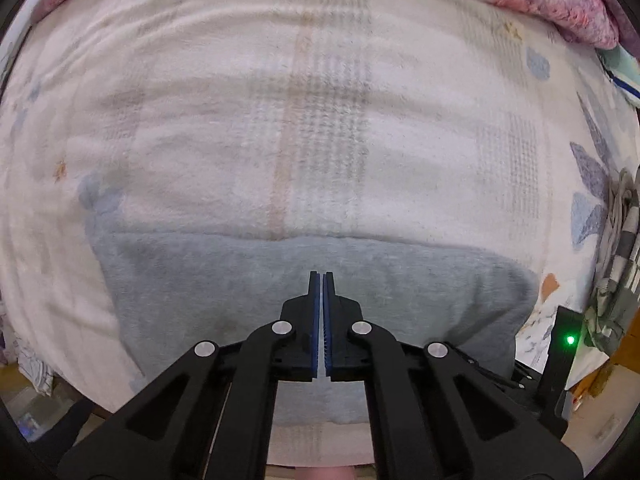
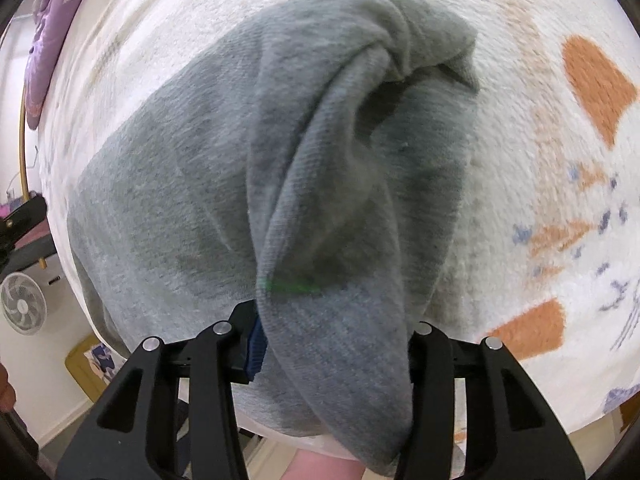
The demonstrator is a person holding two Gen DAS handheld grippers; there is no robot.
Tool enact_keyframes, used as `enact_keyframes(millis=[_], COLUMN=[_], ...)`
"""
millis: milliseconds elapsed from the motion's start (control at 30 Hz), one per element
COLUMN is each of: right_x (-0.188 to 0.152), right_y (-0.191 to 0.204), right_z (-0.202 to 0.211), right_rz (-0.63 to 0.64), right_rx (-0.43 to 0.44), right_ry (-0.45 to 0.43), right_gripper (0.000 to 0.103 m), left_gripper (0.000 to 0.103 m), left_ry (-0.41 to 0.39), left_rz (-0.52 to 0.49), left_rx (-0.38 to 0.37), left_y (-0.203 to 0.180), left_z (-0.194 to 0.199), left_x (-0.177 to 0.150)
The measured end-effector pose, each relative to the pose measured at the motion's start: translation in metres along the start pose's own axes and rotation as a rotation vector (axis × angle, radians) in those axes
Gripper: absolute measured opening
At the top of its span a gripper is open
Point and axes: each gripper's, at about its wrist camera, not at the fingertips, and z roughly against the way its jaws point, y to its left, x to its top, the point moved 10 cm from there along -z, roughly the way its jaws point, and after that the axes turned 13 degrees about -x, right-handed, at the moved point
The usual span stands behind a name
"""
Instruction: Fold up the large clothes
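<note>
A grey sweatshirt-like garment (image 1: pixel 200 288) lies flat on a cream patterned blanket (image 1: pixel 200 100) covering the bed. My left gripper (image 1: pixel 322 276) hangs straight above the garment near its far edge, its blue pads pressed together with no cloth between them. In the right wrist view a thick twisted fold of the same grey garment (image 2: pixel 160 200) rises from the blanket and runs between the fingers of my right gripper (image 2: pixel 332 320). That gripper is shut on the bunch. The cloth hides its fingertips; only one blue pad (image 2: pixel 256 344) shows at the left.
A pink floral quilt (image 1: pixel 552 4) lies at the far right of the bed. A checked cloth (image 1: pixel 616 264) hangs at the right edge beside a black device with a green light (image 1: pixel 569 340). A purple pillow (image 2: pixel 48 40) and a white fan (image 2: pixel 22 304) are at the left.
</note>
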Motion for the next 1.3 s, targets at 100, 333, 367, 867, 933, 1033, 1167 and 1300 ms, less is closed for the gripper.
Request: enact_keyframes(millis=[100, 333, 367, 867, 933, 1033, 1167, 1300], right_x=[0.002, -0.01, -0.012, -0.011, -0.008, -0.008, -0.003, 0.002], right_y=[-0.007, -0.019, -0.019, -0.032, -0.035, -0.036, -0.036, -0.041], right_z=[0.003, -0.008, -0.008, -0.005, -0.002, 0.001, 0.002, 0.007], right_rz=[-0.014, -0.036, -0.04, -0.025, -0.017, -0.009, 0.005, 0.02], right_rx=[-0.007, -0.003, -0.007, 0.004, 0.009, 0.023, 0.035, 0.057], right_ry=[-0.008, -0.028, -0.035, 0.001, -0.003, -0.001, 0.033, 0.048], right_gripper=[0.043, 0.046, 0.046, 0.049, 0.049, 0.047, 0.049, 0.048], left_gripper=[0.001, 0.002, 0.002, 0.004, 0.002, 0.002, 0.003, 0.0], left_ry=[0.097, 0.141, 0.165, 0.135, 0.162, 0.192, 0.127, 0.157], left_rz=[0.026, 0.117, 0.124, 0.082, 0.065, 0.032, 0.038, 0.045], left_rx=[-0.037, -0.113, -0.123, 0.001, 0.046, 0.105, 0.115, 0.172], left_y=[0.003, 0.029, 0.029, 0.032, 0.028, 0.017, 0.019, 0.009], left_z=[-0.031, -0.071, -0.065, -0.085, -0.083, -0.07, -0.086, -0.075], left_x=[0.001, 0.0, -0.005, -0.049, -0.054, -0.074, -0.073, -0.077])
